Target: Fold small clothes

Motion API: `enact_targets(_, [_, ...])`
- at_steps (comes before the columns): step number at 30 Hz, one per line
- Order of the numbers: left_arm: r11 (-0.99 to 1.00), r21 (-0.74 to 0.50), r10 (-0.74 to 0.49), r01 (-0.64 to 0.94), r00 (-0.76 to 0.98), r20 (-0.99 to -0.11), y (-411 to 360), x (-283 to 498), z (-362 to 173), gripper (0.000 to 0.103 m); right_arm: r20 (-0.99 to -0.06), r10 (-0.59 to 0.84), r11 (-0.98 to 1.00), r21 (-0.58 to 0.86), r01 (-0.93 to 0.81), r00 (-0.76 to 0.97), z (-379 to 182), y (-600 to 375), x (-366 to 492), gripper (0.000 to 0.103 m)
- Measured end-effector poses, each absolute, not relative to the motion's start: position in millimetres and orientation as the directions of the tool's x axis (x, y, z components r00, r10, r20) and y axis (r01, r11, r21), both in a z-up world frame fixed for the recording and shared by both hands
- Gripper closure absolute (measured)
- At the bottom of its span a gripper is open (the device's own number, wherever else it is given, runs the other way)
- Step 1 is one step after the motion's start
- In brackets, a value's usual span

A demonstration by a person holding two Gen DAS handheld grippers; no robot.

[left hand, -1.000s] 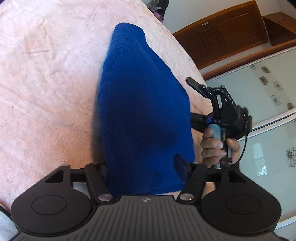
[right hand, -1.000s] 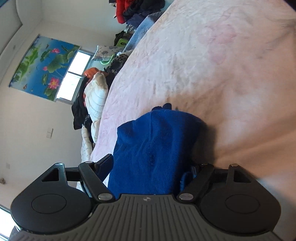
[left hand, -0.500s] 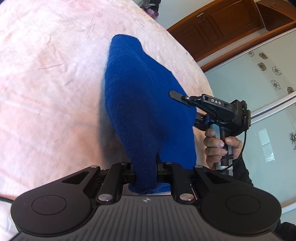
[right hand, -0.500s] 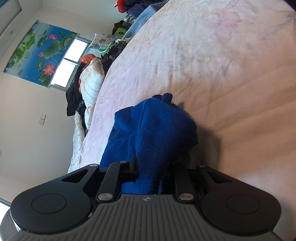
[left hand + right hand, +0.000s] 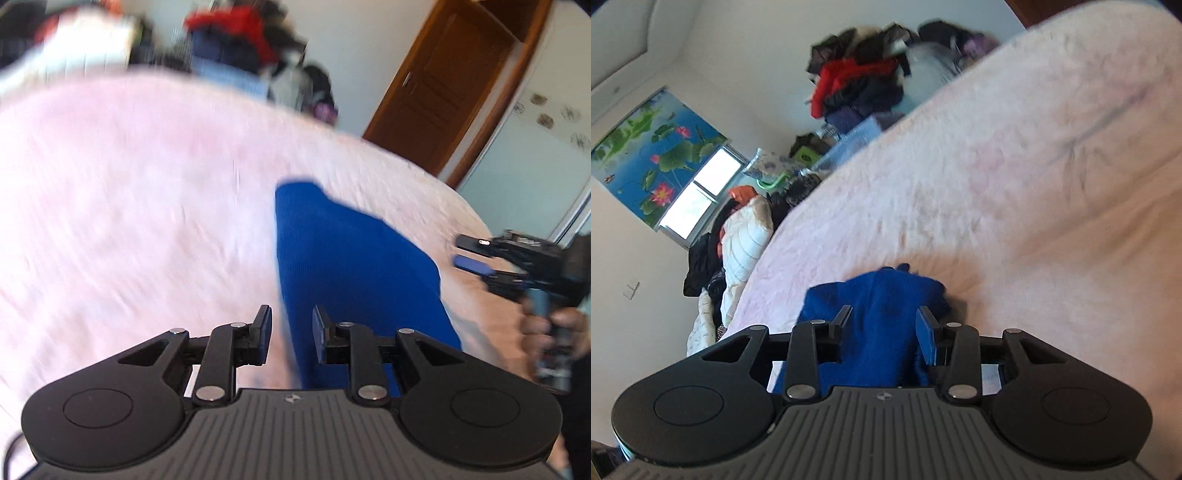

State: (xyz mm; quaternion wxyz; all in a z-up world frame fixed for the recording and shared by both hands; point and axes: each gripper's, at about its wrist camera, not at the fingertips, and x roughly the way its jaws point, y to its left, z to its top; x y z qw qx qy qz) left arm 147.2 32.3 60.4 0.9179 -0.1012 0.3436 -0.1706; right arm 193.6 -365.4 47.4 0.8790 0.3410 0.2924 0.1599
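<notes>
Blue knitted garment [image 5: 343, 258], folded into a long strip, lies on a pink fleece bed cover [image 5: 129, 206]. Left tool [image 5: 290, 334]: jaws parted and opening, pads clear of the cloth, with bed cover and the garment's edge seen in the gap. Right tool [image 5: 884, 332]: jaws opening, the bunched end of the garment [image 5: 882, 314] seen between them, pads not pressing it. In the left wrist view the right tool [image 5: 471, 254] appears at the far right, gripped by a hand [image 5: 554, 328].
</notes>
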Motion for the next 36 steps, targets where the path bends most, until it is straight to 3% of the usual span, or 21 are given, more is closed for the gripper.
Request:
enact_targets(3, [0.918, -0.185, -0.391, 0.350, 0.723, -0.569, -4.9, 144.9, 64.6, 0.071, -0.379, 0.556, 0.709, 0.681, -0.184, 0.740, 57.9, -328.9, 179.8, 0.042])
enact_targets(7, [0.931, -0.130, -0.333, 0.341, 0.652, -0.681, -48.8, 167.2, 31.5, 0.071, -0.515, 0.503, 0.818, 0.542, -0.191, 0.694, 48.0, -282.7, 202.2, 0.040])
enact_targets(10, [0.941, -0.092, -0.294, 0.325, 0.652, -0.699, -57.6, 168.5, 17.1, 0.071, -0.631, 0.412, 0.891, 0.431, -0.144, 0.657, 25.2, -265.9, 217.7, 0.044])
enact_targets(17, [0.945, -0.016, -0.249, 0.328, 0.685, -0.684, -66.1, 160.6, 4.1, 0.071, -0.606, 0.429, 0.885, 0.430, -0.178, 0.670, 13.6, -262.4, 214.6, 0.045])
enact_targets(20, [0.947, -0.030, -0.253, 0.321, 0.680, -0.688, -65.4, 161.3, 5.2, 0.070, -0.600, 0.380, 0.894, 0.433, -0.113, 0.704, 27.5, -266.2, 203.1, 0.051])
enact_targets(24, [0.949, -0.030, -0.247, 0.314, 0.679, -0.691, -65.5, 161.2, 6.8, 0.070, -0.536, 0.411, 0.869, 0.475, -0.139, 0.737, 42.3, -266.4, 163.4, 0.042])
enact_targets(27, [0.951, -0.024, -0.237, 0.307, 0.681, -0.693, -67.8, 161.1, 7.3, 0.069, -0.590, 0.444, 0.863, 0.484, -0.145, 0.675, 24.5, -261.5, 154.9, 0.037])
enact_targets(28, [0.952, -0.022, -0.235, 0.306, 0.682, -0.693, -68.6, 161.0, 7.4, 0.069, -0.626, 0.454, 0.858, 0.500, -0.121, 0.634, 11.4, -262.0, 159.1, 0.040])
enact_targets(32, [0.950, -0.049, -0.257, 0.309, 0.679, -0.687, -65.8, 164.5, 8.7, 0.065, -0.568, 0.511, 0.762, 0.647, -0.034, 0.646, 0.6, -288.4, 158.0, 0.053])
enact_targets(34, [0.952, -0.108, -0.282, 0.286, 0.685, -0.672, -52.4, 159.3, 13.7, 0.064, -0.562, 0.502, 0.756, 0.654, -0.019, 0.657, 10.3, -293.8, 146.1, 0.051])
enact_targets(35, [0.957, -0.121, -0.275, 0.264, 0.695, -0.665, -44.9, 155.1, 17.0, 0.059, -0.564, 0.477, 0.781, 0.624, -0.031, 0.675, 18.2, -293.6, 136.3, 0.048])
enact_targets(36, [0.963, -0.124, -0.260, 0.239, 0.710, -0.654, -36.4, 149.7, 21.0, 0.047, -0.565, 0.451, 0.807, 0.588, -0.046, 0.690, 25.8, -292.7, 125.6, 0.042])
